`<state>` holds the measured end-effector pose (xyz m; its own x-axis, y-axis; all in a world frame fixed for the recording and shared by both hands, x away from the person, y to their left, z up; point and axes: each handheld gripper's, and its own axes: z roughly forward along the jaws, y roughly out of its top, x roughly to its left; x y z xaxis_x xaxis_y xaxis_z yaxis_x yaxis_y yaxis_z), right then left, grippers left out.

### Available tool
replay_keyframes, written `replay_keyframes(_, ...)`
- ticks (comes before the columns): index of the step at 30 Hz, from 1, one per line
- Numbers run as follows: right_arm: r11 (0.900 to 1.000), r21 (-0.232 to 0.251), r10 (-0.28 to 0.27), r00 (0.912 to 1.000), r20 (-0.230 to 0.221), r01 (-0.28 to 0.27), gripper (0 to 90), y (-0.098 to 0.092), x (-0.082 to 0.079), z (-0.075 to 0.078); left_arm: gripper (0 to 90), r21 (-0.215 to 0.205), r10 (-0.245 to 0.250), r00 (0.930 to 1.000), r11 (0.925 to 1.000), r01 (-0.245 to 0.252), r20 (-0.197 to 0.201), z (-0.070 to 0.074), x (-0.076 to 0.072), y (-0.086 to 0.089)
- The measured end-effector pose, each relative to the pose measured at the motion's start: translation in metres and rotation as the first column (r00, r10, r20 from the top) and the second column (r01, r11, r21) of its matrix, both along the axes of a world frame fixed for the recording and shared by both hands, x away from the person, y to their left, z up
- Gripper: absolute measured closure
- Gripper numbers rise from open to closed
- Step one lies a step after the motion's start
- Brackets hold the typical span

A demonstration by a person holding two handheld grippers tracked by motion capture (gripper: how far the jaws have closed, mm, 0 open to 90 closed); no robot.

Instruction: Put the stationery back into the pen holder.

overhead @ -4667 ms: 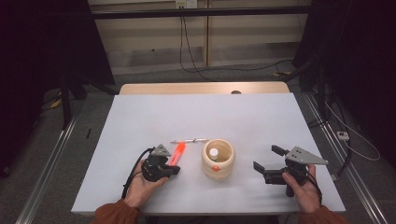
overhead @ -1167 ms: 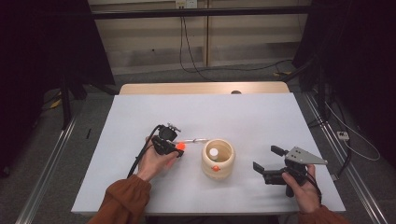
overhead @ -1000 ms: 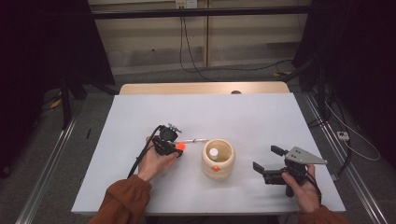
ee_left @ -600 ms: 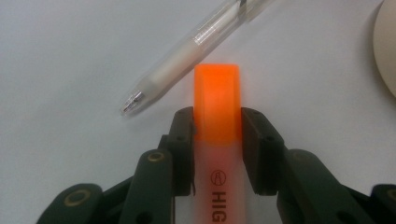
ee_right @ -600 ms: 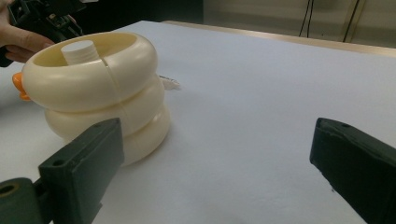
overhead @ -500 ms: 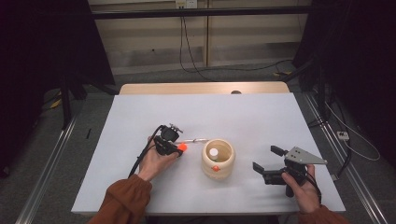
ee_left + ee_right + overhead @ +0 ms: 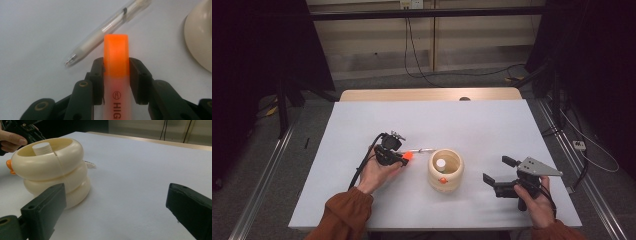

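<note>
My left gripper point(image 7: 116, 63) is shut on an orange-capped highlighter point(image 7: 116, 75); its jaws have just been closing on the barrel and both pads now press its sides. In the high view the left gripper point(image 7: 398, 156) rests on the table left of centre, with the highlighter's orange cap point(image 7: 408, 156) pointing right. A clear pen point(image 7: 105, 31) lies on the table just beyond the cap, also seen as the pen point(image 7: 424, 149). My right gripper point(image 7: 498, 170) is open and holds nothing, its jaws wide apart. It sits right of a cream ringed holder point(image 7: 445, 170).
The cream holder point(image 7: 52, 170) has a white cylinder point(image 7: 42, 148) standing inside and a small orange knob point(image 7: 442, 181) on its front. The white table point(image 7: 492, 125) stretches away behind it. Dark stands and cables flank both sides.
Since the earliest frame my left hand has carried the highlighter away from the front edge to beside the pen. Over the last second nothing has visibly shifted. The right hand has stayed still.
</note>
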<state>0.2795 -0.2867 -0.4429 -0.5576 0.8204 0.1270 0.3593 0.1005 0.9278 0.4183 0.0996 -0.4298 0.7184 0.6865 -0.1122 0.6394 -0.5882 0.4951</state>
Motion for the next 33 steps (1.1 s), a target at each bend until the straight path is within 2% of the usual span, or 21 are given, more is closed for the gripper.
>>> replay_keyframes(4,1.0,0.002,-0.002,1.0,0.001,0.002,2.7,0.0,0.0,0.0,67.1,-0.044,0.0,0.9996,0.999,0.001,0.028,0.005,-0.001,0.003)
replay_keyframes(5,1.0,0.002,-0.002,1.0,0.001,0.002,2.7,0.0,0.0,0.0,67.2,-0.066,-0.001,0.9993,0.9978,0.004,0.038,0.006,-0.001,0.004)
replay_keyframes(7,1.0,0.002,-0.002,1.0,0.002,0.002,2.7,0.0,0.0,0.0,67.1,-0.081,0.007,0.9983,0.9967,-0.002,0.058,0.009,-0.002,0.006)
replay_keyframes(9,1.0,0.002,-0.002,1.0,0.001,0.002,2.7,0.0,0.0,0.0,67.2,-0.114,0.004,0.9976,0.9935,0.004,0.069,0.012,-0.003,0.008)
replay_keyframes(12,1.0,0.001,-0.004,1.0,0.002,0.004,2.7,0.0,0.0,0.0,67.1,-0.144,0.016,0.9948,0.9896,-0.002,0.1,0.015,-0.004,0.01)
replay_keyframes(13,1.0,0.001,-0.004,1.0,0.002,0.004,2.7,0.0,0.0,0.0,67.2,-0.155,0.018,0.9949,0.9879,-0.002,0.099,0.015,-0.004,0.011)
replay_keyframes(18,1.0,0.001,-0.004,1.0,0.001,0.004,2.7,0.0,0.0,0.0,67.1,-0.192,0.027,0.9908,0.9815,-0.001,0.133,0.018,-0.005,0.015)
replay_keyframes(21,1.0,0.003,-0.004,1.0,0.0,0.004,2.7,0.0,0.0,0.0,67.2,-0.216,0.031,0.987,0.9764,0.004,0.158,0.02,-0.006,0.018)
replay_keyframes(22,1.0,0.003,-0.004,1.0,0.0,0.004,2.8,0.0,0.0,0.0,67.1,-0.234,0.047,0.9842,0.9722,-0.006,0.171,0.02,-0.007,0.018)
replay_keyframes(23,1.0,0.003,-0.005,1.0,-0.001,0.005,2.7,0.0,0.0,0.0,67.1,-0.235,0.04,0.983,0.972,0.003,0.179,0.021,-0.007,0.019)
replay_keyframes(24,1.0,0.003,-0.005,1.0,-0.001,0.005,2.7,0.0,0.0,0.0,67.1,-0.251,0.05,0.9818,0.9681,-0.003,0.183,0.022,-0.008,0.019)
replay_keyframes(31,1.0,0.003,-0.005,1.0,0.003,0.005,2.7,-0.001,0.0,0.0,67.1,-0.295,0.071,0.9669,0.9556,0.004,0.245,0.027,-0.01,0.024)
replay_keyframes(33,1.0,0.003,-0.006,1.0,0.0,0.006,2.7,-0.001,0.0,0.0,67.1,-0.309,0.083,0.9642,0.9511,-0.001,0.252,0.027,-0.01,0.023)
